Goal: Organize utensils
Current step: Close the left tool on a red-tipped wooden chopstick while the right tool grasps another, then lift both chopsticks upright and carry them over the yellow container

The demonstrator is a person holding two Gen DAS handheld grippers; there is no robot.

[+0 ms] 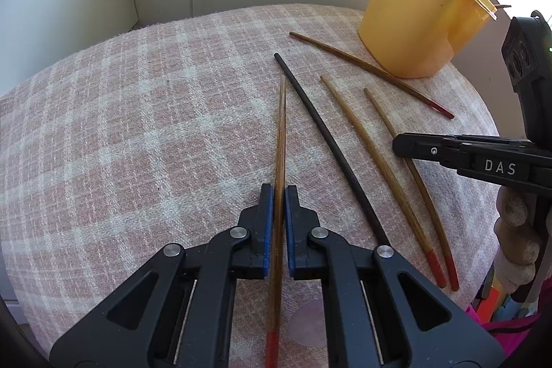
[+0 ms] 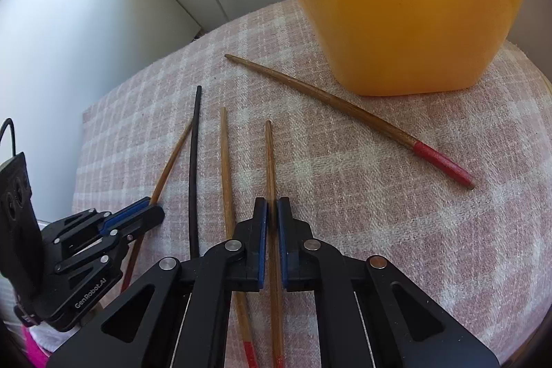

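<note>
Two grippers, each closed on one wooden chopstick lying on the checked cloth [image 1: 138, 126]. Left gripper [image 1: 278, 195] pinches the leftmost chopstick [image 1: 281, 133] between its blue pads. Right gripper [image 2: 271, 209] pinches the rightmost parallel chopstick [image 2: 269, 161]. Black chopstick [image 1: 324, 133] lies between. Yellow container [image 1: 414, 16] stands beyond.

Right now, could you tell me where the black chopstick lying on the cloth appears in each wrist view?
Left wrist view: the black chopstick runs diagonally through the centre, just right of the wooden one in the left gripper.
Right wrist view: it stands near-vertical left of centre, between two wooden chopsticks.
Shared landmark: the yellow container, upper right in both.
</note>
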